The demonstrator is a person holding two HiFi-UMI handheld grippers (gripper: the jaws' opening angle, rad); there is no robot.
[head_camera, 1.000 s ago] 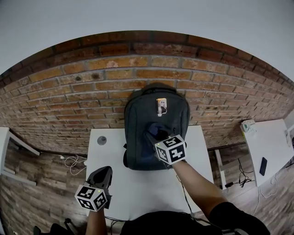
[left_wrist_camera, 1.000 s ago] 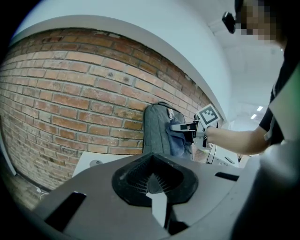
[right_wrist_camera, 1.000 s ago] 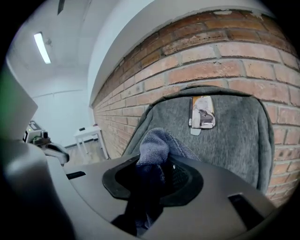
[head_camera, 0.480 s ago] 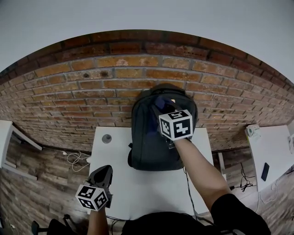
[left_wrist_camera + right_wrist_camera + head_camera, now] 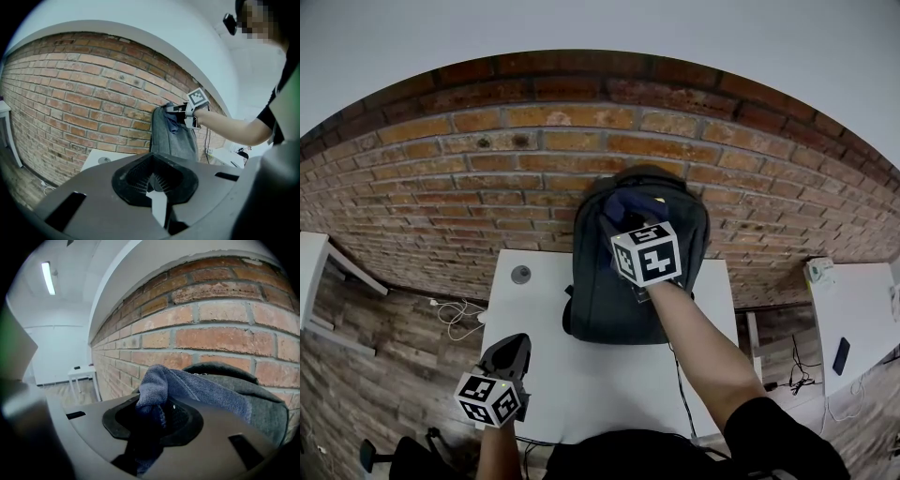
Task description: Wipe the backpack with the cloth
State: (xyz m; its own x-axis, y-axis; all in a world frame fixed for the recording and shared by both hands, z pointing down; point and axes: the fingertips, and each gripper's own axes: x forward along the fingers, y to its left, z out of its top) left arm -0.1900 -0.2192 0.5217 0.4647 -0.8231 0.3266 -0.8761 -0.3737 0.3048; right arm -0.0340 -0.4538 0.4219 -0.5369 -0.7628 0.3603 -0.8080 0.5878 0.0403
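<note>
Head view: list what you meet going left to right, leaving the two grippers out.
white cable on the floor → round grommet in the tabletop → backpack → white side table

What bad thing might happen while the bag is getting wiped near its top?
The backpack stands upright on the table with nothing steadying it: the left gripper hangs apart from it, shut and empty. A hard push from the right gripper near its top might tip or slide it. The cloth is bunched in that gripper's jaws, so it might pull loose.
</note>
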